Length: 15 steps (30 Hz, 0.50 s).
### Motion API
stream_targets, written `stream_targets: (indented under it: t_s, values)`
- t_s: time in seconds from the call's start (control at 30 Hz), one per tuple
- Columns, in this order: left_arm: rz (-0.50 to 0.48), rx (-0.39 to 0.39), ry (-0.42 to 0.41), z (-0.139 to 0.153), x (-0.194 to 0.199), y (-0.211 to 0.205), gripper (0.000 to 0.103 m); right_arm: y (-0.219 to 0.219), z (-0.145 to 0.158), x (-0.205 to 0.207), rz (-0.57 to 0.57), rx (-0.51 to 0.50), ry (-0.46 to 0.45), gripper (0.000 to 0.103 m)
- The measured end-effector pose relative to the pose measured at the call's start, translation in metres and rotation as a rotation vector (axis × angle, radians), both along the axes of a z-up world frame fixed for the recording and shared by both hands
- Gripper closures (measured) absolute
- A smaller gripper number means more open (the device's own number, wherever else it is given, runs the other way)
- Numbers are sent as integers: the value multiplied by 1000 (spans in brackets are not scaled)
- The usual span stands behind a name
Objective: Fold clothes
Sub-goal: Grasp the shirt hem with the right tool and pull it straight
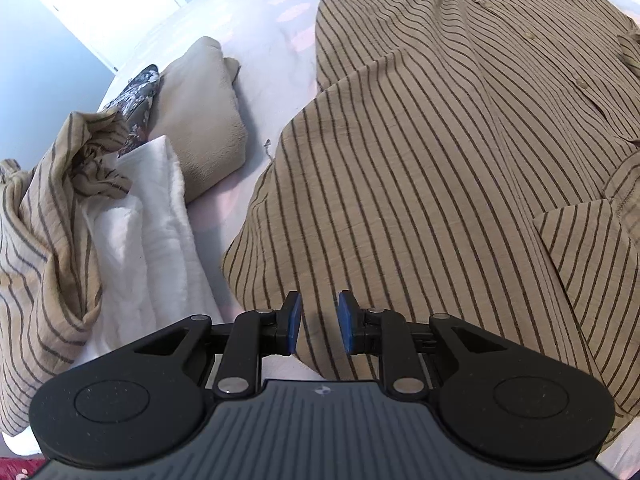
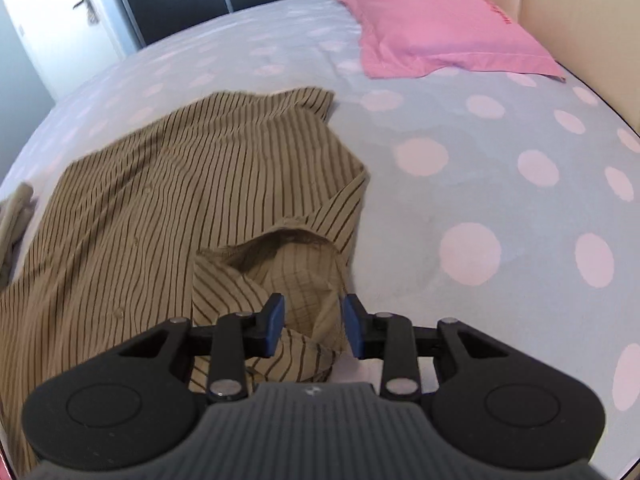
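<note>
The bed (image 2: 480,128) carries the striped shirt (image 1: 440,160) spread flat, one sleeve (image 2: 288,264) folded in. Left gripper (image 1: 319,322) and right gripper (image 2: 314,326) hover with jaws apart, empty — next, likely grasp another edge to fold.

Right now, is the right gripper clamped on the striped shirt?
No: the right gripper has its fingers apart, with the striped shirt lying loose beneath them on the bed.
</note>
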<state>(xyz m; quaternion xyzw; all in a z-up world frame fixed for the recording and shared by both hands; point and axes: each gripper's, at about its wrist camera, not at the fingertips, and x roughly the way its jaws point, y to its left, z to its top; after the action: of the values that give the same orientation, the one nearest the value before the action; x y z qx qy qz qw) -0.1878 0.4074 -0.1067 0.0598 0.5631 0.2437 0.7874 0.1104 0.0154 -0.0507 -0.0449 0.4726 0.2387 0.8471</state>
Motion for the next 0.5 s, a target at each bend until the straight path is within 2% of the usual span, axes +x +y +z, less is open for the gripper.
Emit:
stream_targets:
  t_s: [0.13, 0.23, 0.43, 0.47, 0.5]
  values:
    - [0, 1, 7, -2, 0, 0, 84, 13, -13, -1, 68, -40, 22, 66]
    - [6, 0, 10, -3, 0, 3, 84, 32, -25, 0, 144, -107, -2, 66]
    - [14, -2, 10, -4, -2, 6, 84, 58, -48, 9, 224, -212, 20, 67]
    - [17, -2, 10, -4, -2, 7, 84, 60, -52, 9, 232, -230, 18, 70]
    - [20, -1, 10, -4, -3, 8, 84, 61, -55, 8, 239, -240, 23, 89]
